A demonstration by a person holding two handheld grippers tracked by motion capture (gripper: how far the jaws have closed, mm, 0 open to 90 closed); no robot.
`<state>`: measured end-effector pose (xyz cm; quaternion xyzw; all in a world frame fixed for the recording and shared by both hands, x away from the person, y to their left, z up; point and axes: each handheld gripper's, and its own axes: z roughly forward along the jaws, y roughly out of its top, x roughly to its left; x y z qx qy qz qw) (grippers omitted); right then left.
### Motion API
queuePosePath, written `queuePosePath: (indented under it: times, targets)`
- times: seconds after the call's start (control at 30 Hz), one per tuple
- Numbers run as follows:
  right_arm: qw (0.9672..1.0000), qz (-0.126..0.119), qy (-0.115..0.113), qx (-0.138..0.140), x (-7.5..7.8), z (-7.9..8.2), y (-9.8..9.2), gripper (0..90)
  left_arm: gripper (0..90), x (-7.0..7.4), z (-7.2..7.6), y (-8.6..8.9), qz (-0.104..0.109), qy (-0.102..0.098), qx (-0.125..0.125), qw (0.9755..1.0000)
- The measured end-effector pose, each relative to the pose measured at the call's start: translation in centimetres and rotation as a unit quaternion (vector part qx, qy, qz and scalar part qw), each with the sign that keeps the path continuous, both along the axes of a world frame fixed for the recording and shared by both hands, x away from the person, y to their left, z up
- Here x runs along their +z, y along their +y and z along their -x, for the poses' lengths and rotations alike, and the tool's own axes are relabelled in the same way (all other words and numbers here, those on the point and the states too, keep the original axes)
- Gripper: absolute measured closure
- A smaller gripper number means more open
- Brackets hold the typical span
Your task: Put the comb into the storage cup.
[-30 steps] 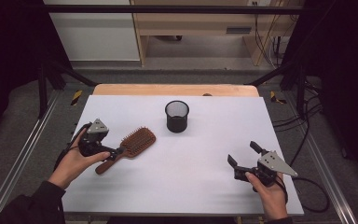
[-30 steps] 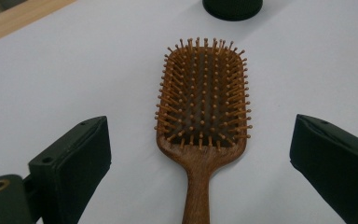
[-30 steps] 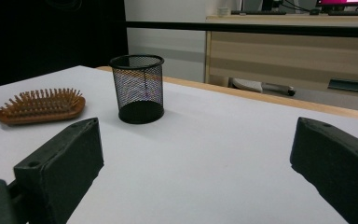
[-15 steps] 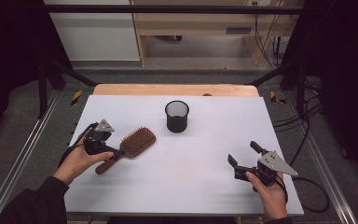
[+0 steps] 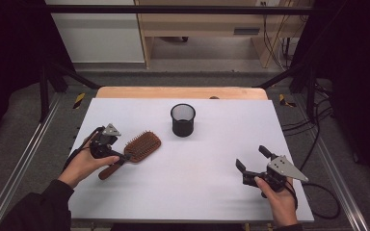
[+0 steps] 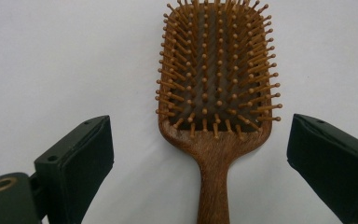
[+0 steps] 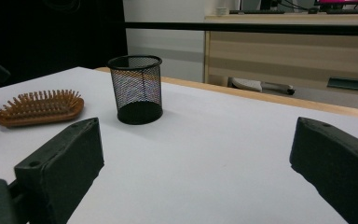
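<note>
- Left tongs point(image 5: 118, 155) stand wide open over the handle of the brown wooden paddle hairbrush point(image 5: 136, 150), one black jaw on each side of the neck where handle meets head; neither jaw touches the wood.
- Compared with a second ago, these tongs have slid in from beside the brush to straddle its handle, while the brush itself has not shifted on the white surface point(image 5: 192, 192).
- Seen along the left tongs, the hairbrush point(image 6: 216, 107) lies bristles up, its handle running down between the jaws and its head pointing away.
- That reads as the approach being finished and the grasp not yet made; closing on the handle looks like the next step.
- Right tongs point(image 5: 255, 167) are open too, holding nothing, and have kept their place well to the right of the brush, near the front edge.
- Black wire-mesh pen cup point(image 5: 183, 120) stands upright beyond the brush and a little to its right, well apart from it, and looks empty.
- From the right tongs the brush point(image 7: 39, 108) shows left of the cup point(image 7: 136, 88), a likely place for it to go.
</note>
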<state>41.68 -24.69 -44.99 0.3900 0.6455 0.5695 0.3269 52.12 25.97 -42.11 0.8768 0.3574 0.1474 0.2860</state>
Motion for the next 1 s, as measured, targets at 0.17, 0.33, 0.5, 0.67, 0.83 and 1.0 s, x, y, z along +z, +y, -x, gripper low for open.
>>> queuePosePath:
  times: [0.17, 0.33, 0.5, 0.67, 0.83, 1.0]
  targets:
    - [1.0, 0.002, 0.001, 0.001, 0.0, 0.0, 0.0, 2.6, 7.3, 0.0, 0.0, -0.1, -0.009, 0.0, -0.007, 0.9999]
    - [1.0, 0.002, 0.0, 0.002, 0.0, 0.0, 0.1, 2.7, 7.3, -0.1, -0.1, 0.0, -0.026, 0.006, -0.011, 0.9996]
    - [1.0, 0.001, 0.001, 0.002, 0.0, 0.1, 0.0, 2.7, 7.6, -0.2, -0.3, 0.2, -0.03, 0.017, -0.012, 0.9993]
    - [1.0, -0.003, 0.0, 0.002, 0.1, 0.1, 0.0, 2.7, 9.9, -0.7, -0.3, -0.1, -0.046, 0.036, -0.024, 0.998]
    - [1.0, -0.002, -0.001, 0.002, 0.1, 0.1, 0.0, 2.7, 18.7, -1.0, -0.2, -0.4, -0.057, 0.048, -0.032, 0.9967]
    - [1.0, -0.002, 0.0, 0.003, 0.1, 0.1, 0.0, 2.7, 33.9, -1.1, -0.3, -0.5, -0.074, 0.064, -0.04, 0.9944]
